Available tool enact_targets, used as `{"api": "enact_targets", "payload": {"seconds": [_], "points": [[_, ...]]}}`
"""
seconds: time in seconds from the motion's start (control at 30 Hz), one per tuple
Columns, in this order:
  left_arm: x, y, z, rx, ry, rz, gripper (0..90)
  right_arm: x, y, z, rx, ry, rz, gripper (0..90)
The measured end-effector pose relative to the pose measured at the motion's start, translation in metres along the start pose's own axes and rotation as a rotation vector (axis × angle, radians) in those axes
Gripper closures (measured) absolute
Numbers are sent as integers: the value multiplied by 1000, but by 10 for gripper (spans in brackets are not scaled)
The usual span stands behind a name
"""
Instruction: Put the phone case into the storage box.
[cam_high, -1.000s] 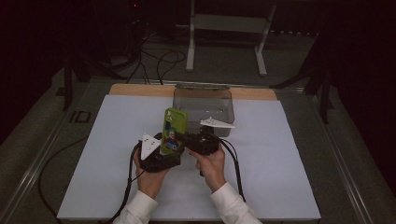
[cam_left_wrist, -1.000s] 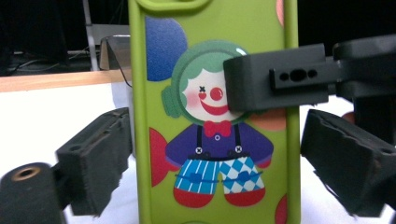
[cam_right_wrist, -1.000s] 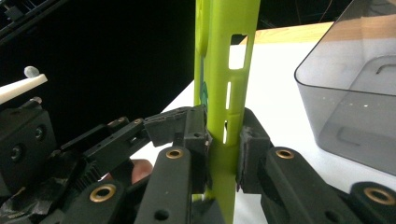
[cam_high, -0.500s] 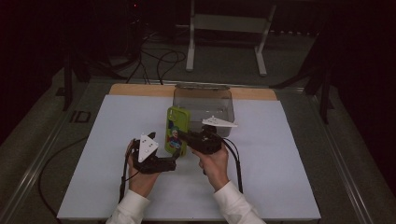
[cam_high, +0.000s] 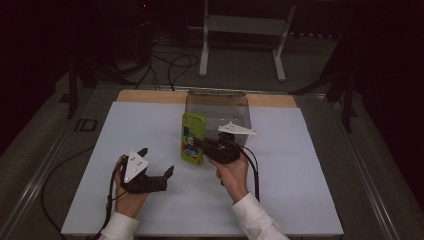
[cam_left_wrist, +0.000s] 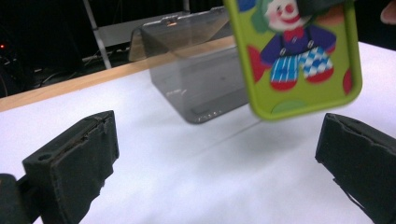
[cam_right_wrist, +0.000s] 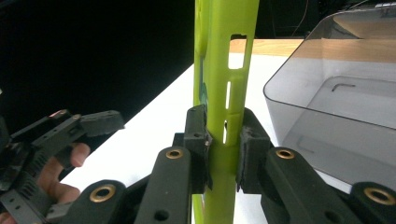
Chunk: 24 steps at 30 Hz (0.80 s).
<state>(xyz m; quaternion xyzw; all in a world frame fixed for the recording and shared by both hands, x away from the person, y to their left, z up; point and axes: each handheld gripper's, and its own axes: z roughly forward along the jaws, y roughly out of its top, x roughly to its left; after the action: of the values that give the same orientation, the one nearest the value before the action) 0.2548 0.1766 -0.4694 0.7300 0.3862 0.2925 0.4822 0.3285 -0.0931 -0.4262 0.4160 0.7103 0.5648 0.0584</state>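
The right gripper pinches a green phone case by its thin side edge and holds it up on end above the white table. The case has a clown picture on its back. It stands just in front of the clear plastic box, near it but not inside.

In the right gripper view the two black jaws press on the case from both sides, with no gap. The grip sits low on the edge, beside the little button holes.

The left gripper is off to the left, apart from the case. Its jaws have just been opening and now stand wide, with nothing between them. In the left gripper view the case hangs ahead of the open jaws.

The case looks light and bendy, like soft rubber. I think it will not break if it drops. It may flop or twist, since it is held at one spot only. The smooth back could slip, so the rim seems the best place to hold. A pinch near the button holes might squash the edge in.
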Motion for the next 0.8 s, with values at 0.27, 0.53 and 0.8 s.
{"api": "enact_targets", "payload": {"seconds": [0.27,0.53,0.8], "points": [[19,-23,-28,-11,49,12,0,-2,6,-6,11,-12,-5,777],[29,-45,-36,55,45,8,0,-3,17,-13,27,-39,-24,777],[33,-52,-42,25,94,0,0,-6,25,-16,68,-57,-33,777]]}}
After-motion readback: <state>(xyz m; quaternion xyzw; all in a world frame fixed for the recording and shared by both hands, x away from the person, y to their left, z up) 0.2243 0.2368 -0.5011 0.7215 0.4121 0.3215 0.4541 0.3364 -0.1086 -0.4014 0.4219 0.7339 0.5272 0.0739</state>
